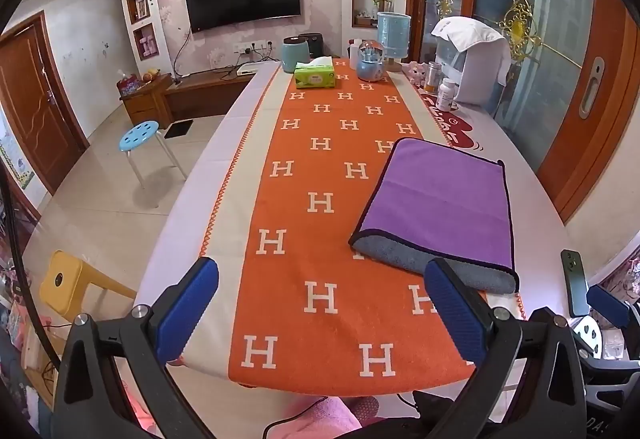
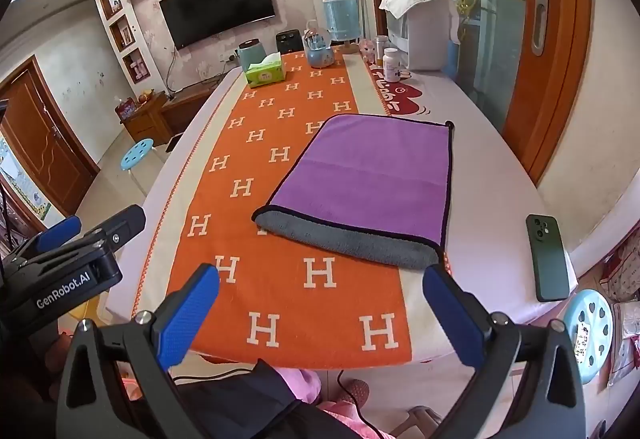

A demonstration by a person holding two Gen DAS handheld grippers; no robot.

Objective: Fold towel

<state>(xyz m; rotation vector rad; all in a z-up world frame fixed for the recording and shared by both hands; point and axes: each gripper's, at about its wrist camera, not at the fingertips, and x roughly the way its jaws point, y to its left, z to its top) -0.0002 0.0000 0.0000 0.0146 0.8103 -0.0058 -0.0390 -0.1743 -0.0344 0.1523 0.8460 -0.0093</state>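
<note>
A purple towel (image 1: pixel 444 199) with a grey underside and dark trim lies folded flat on the orange H-patterned runner (image 1: pixel 320 207), right of the table's middle. It also shows in the right wrist view (image 2: pixel 368 175); its grey fold edge faces me. My left gripper (image 1: pixel 320 311) is open and empty, above the table's near edge, the towel just beyond its right finger. My right gripper (image 2: pixel 320 315) is open and empty, short of the towel's near edge. The left gripper also shows at the left of the right wrist view (image 2: pixel 64 251).
A dark green phone (image 2: pixel 548 259) lies at the table's right edge. At the far end stand a green tissue box (image 1: pixel 315 77), a teal canister (image 1: pixel 295 55), a snow globe (image 1: pixel 370 63), pill bottles (image 1: pixel 445 94) and a white appliance (image 1: pixel 476 63). Stools (image 1: pixel 140 137) stand beside the table.
</note>
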